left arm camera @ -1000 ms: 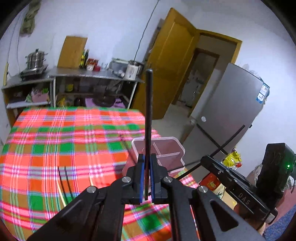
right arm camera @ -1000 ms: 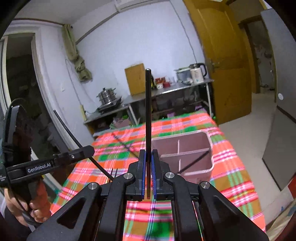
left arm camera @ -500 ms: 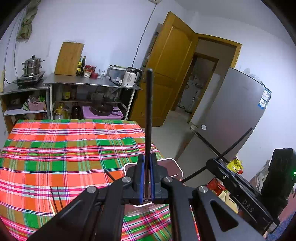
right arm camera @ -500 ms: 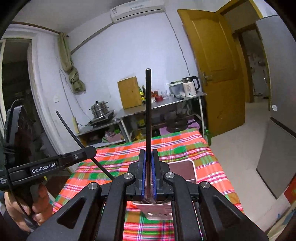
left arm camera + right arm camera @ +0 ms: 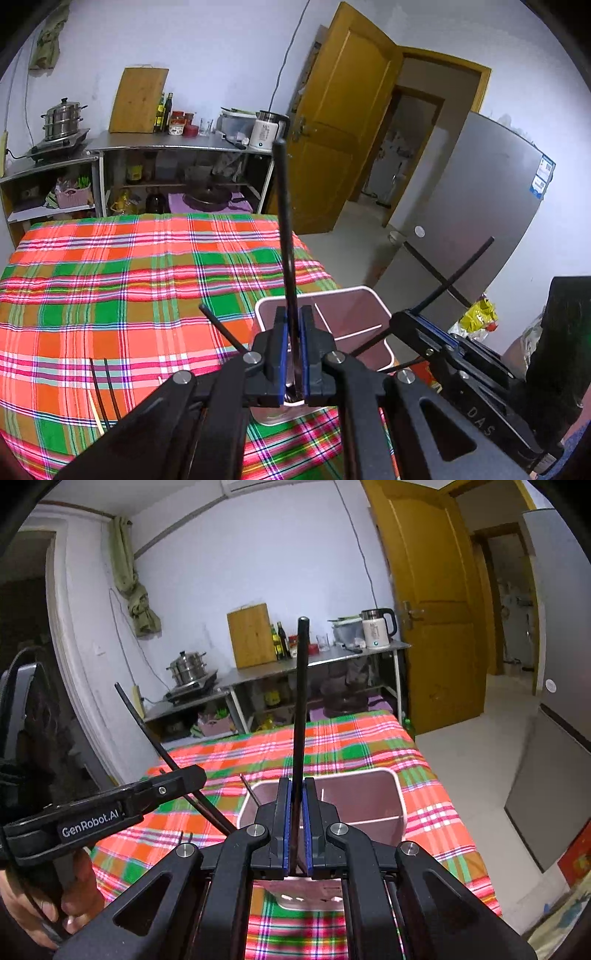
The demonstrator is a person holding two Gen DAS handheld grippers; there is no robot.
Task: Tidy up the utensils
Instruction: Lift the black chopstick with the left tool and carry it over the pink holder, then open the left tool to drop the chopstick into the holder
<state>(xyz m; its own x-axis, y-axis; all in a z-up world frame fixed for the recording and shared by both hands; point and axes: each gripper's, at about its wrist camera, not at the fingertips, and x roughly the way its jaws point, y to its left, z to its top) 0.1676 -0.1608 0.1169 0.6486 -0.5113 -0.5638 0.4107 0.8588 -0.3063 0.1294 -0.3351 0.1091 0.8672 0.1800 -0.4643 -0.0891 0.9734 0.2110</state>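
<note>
Two claws, each clamped on one black chopstick: my left gripper (image 5: pixel 291 350) and right gripper (image 5: pixel 295 827), sticks pointing to twelve o'clock above the divided bin (image 5: pixel 400 797).

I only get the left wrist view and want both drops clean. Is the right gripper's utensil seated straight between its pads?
Observer: Yes. The right gripper is shut on the right black utensil, which stands upright and centred between the pads.
Operator: Is the bin ahead of it?
Observer: From the right wrist camera, the pink divided bin lies straight ahead, behind the fingers.
Operator: And the grip on the left gripper?
Observer: A hand wraps the handle of the left gripper. The left black utensil slants up and to the left.
</note>
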